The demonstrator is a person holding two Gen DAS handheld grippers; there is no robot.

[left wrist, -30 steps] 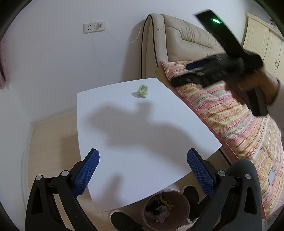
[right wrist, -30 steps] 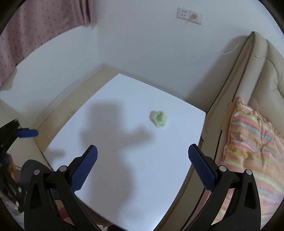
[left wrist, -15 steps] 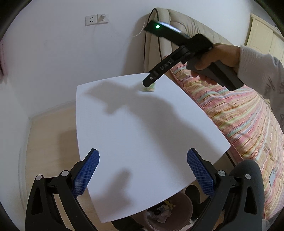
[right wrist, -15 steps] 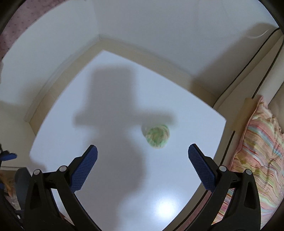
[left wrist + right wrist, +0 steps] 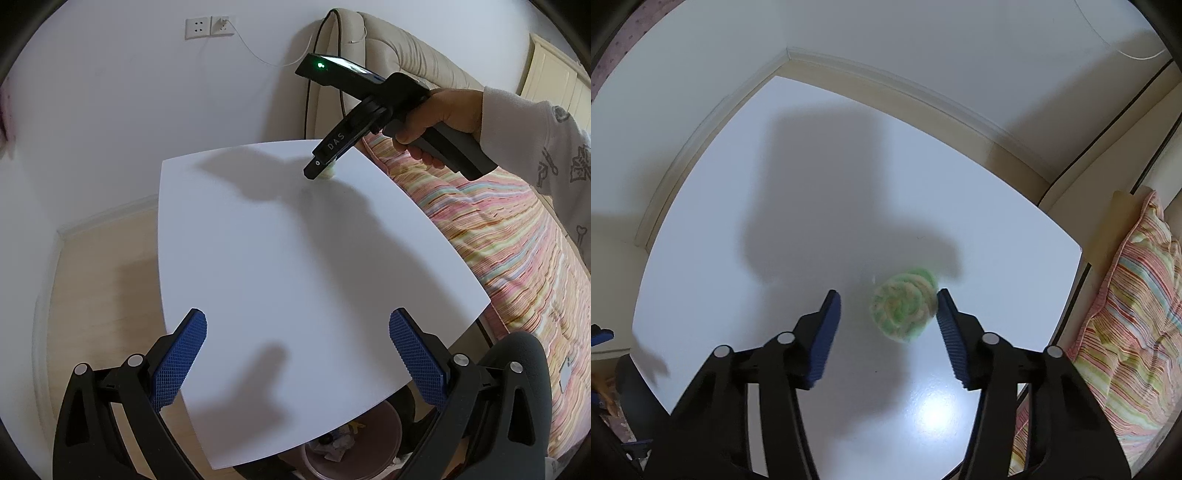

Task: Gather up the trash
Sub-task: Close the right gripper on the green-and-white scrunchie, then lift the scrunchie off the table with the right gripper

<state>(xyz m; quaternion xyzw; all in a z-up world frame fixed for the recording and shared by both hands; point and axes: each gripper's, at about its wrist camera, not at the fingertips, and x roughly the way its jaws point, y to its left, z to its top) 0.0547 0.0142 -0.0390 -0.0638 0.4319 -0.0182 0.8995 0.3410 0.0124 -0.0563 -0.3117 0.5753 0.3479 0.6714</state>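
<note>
Right wrist view: right hand-held gripper point(image 5: 888, 310) points straight down, closing (not yet gripping) around wad point(image 5: 904, 304).

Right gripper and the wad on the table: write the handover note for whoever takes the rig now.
Right gripper: pointing down over the table, jaws closing around the green-and-white wad. One pad is at the wad's edge, the other has a gap; not gripped yet.
Left gripper: open, empty, above the table's near edge.
Bin: on the floor under the near edge, already holding some trash.
Done: right gripper placed at the wad.
Left: finish the grip, lift, carry the wad to the bin and drop it in.
</note>
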